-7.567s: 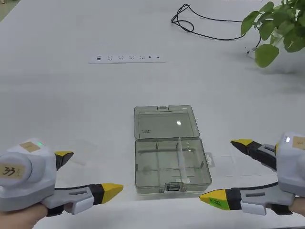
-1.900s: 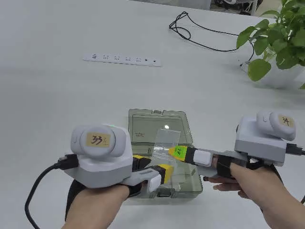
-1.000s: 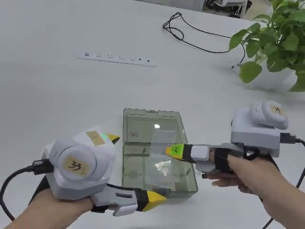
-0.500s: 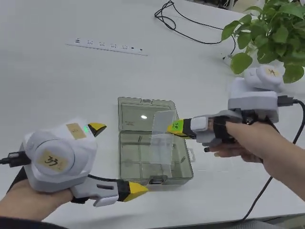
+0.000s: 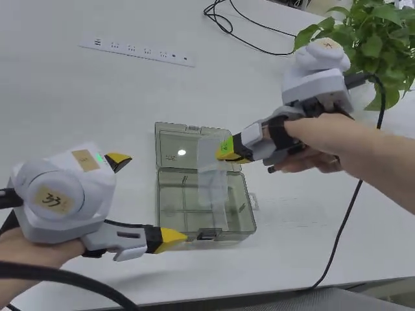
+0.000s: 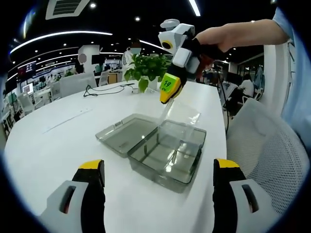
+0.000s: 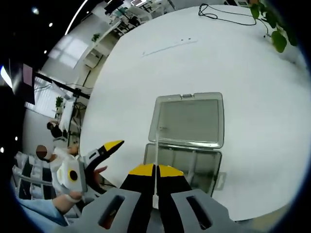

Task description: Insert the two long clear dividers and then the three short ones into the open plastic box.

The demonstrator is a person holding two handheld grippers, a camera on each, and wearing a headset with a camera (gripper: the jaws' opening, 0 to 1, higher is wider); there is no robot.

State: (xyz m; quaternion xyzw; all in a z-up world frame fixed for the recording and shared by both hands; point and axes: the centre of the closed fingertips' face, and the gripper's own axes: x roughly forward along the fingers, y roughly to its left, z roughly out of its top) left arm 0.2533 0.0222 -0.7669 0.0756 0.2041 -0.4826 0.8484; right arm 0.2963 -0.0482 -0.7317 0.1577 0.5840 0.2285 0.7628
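The open plastic box (image 5: 238,219) lies on the white table with its lid (image 5: 175,144) flat behind it. My right gripper (image 5: 224,150) is shut on the top edge of a clear divider (image 5: 213,175), which hangs tilted over the box's back right part. Along the right gripper's own jaws, the divider (image 7: 156,154) shows edge-on as a thin line above the box (image 7: 189,162). My left gripper (image 5: 144,198) stands open left of the box with nothing between its jaws. In the left gripper view the box (image 6: 165,155), the divider (image 6: 183,114) and the right gripper (image 6: 169,90) lie ahead.
A white power strip (image 5: 139,52) lies at the back of the table. A black cable (image 5: 256,29) and a green plant (image 5: 373,29) are at the back right. The table's front edge (image 5: 214,291) runs close below the box.
My left gripper has opened and drawn back to the left of the box. My right gripper still holds the divider and has lifted it a little toward the hinge side.
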